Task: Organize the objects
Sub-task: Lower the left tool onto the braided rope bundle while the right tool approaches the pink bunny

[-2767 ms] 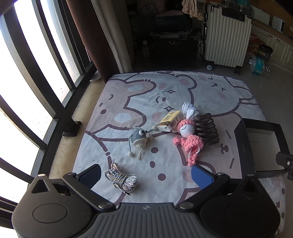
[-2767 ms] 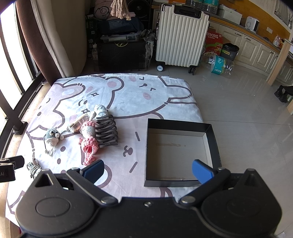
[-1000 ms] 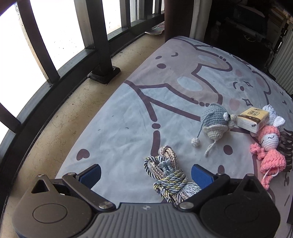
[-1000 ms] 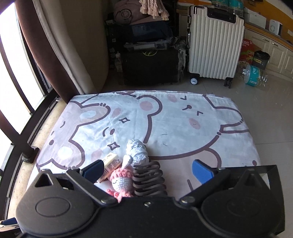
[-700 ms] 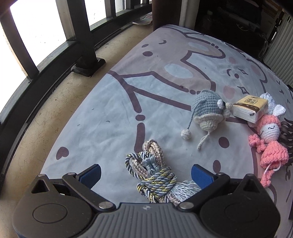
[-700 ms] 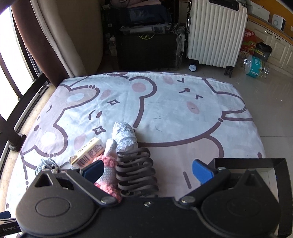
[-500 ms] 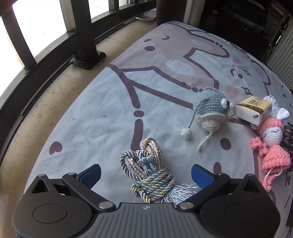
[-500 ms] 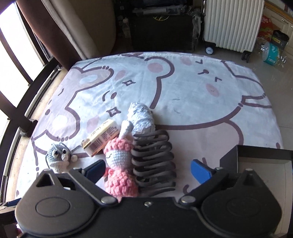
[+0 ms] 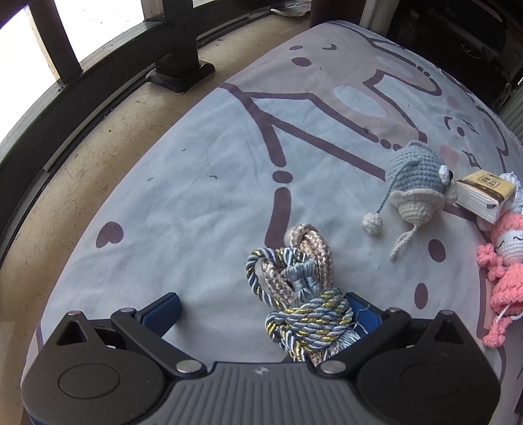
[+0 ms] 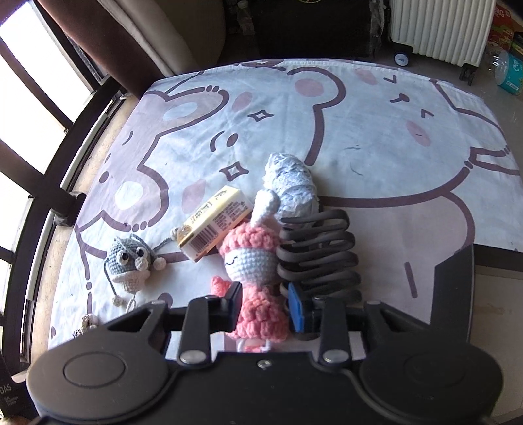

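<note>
My left gripper (image 9: 261,314) hangs open low over the mat, and a blue-gold rope bundle (image 9: 304,294) lies between its fingers, close to the right pad (image 9: 362,312). My right gripper (image 10: 265,307) points steeply down with its jaws closing. The pink crochet doll (image 10: 251,261) has its skirt between the pads, which touch it on both sides. Beside the doll lie a yellow tissue packet (image 10: 215,229), a grey crochet mouse (image 10: 129,261), a black coiled hair clip (image 10: 318,251) and a grey-white crochet piece (image 10: 291,183).
Everything lies on a bear-print mat (image 10: 359,130) on the floor. A black open box (image 10: 457,278) stands at the mat's right edge. Black window railings (image 9: 183,49) run along the left. A white suitcase (image 10: 441,26) stands beyond the mat.
Both grippers have sunk toward the mat. The right jaws have narrowed from wide open onto the pink doll. The rope bundle now lies further in between the left fingers.
</note>
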Demonstrator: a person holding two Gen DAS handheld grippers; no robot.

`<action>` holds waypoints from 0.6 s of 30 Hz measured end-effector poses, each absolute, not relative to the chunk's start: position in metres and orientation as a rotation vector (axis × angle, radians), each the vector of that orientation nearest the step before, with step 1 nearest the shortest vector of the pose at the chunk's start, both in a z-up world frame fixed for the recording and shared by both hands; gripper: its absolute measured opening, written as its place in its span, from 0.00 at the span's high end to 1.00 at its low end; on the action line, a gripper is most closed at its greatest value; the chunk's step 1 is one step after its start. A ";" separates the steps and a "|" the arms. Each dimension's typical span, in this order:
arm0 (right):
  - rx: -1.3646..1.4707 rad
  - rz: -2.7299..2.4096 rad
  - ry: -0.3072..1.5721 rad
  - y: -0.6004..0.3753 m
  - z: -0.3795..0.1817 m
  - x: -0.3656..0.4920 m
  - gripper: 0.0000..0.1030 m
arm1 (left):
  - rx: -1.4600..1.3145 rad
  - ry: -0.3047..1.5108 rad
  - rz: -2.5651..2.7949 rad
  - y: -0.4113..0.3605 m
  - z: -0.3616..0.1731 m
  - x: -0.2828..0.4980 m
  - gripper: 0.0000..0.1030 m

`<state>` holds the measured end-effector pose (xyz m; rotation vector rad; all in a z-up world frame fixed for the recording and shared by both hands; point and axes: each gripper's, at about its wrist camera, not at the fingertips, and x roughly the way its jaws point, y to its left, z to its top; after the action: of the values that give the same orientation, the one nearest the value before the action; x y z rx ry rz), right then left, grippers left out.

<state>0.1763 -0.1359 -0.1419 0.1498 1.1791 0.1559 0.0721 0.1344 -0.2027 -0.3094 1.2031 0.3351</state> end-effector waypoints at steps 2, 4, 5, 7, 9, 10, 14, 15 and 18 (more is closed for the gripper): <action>0.135 0.169 1.193 -0.130 -0.145 0.178 0.68 | -0.304 1.201 0.340 0.133 -0.204 0.072 0.00; 0.113 0.176 1.203 -0.124 -0.149 0.180 0.68 | -0.296 1.194 0.343 0.132 -0.204 0.071 0.00; 0.099 0.178 1.206 -0.122 -0.151 0.180 0.68 | -0.294 1.194 0.343 0.131 -0.204 0.071 0.00; 0.068 0.176 1.209 -0.118 -0.154 0.181 0.68 | -0.297 1.195 0.334 0.133 -0.204 0.071 0.00; 0.041 0.171 1.215 -0.115 -0.158 0.182 0.68 | -0.302 1.196 0.322 0.135 -0.204 0.071 0.00; 0.028 0.171 1.218 -0.113 -0.160 0.182 0.69 | -0.301 1.198 0.318 0.134 -0.204 0.071 0.01; -0.015 0.179 1.216 -0.108 -0.163 0.182 0.69 | -0.275 1.213 0.303 0.132 -0.199 0.072 0.10; -0.030 0.182 1.214 -0.107 -0.163 0.182 0.69 | -0.259 1.212 0.287 0.129 -0.197 0.072 0.13; -0.038 0.188 1.207 -0.106 -0.161 0.180 0.74 | -0.215 1.208 0.228 0.121 -0.190 0.072 0.35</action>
<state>0.1802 -0.1057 -0.1609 -0.0382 1.2071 0.1884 0.0724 0.1215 -0.1899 -0.2150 1.2083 0.2276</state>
